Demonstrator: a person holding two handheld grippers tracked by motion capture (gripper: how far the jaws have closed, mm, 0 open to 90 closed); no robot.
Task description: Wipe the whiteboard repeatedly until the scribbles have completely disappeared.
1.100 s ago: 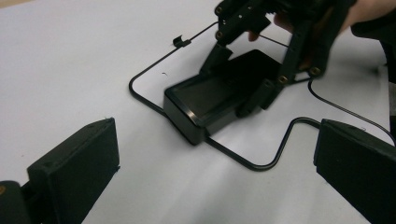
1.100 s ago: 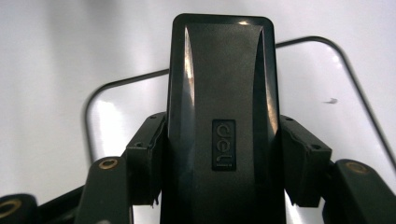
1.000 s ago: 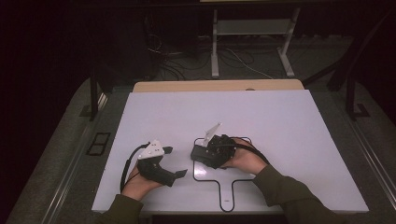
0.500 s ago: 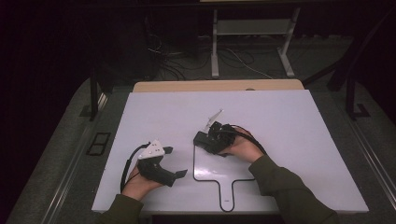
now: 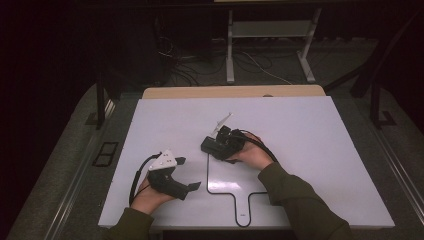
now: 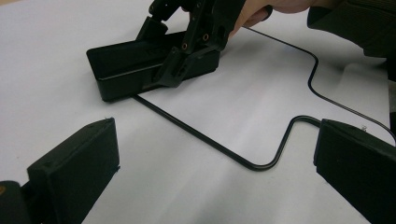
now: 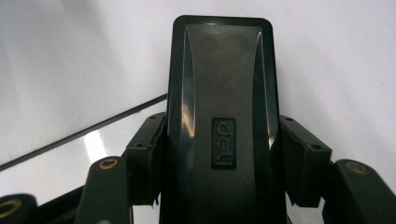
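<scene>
a person sits at a white table, one gripper in each hand. the right gripper pinches a black oblong object by its long sides – perhaps a stapler or eraser. in the high view the object sits at the top left corner of a black outline drawn on the table. the left gripper rests near the front edge, jaws spread with nothing between them. the pickup looks done – setting the object down is still to come.
</scene>
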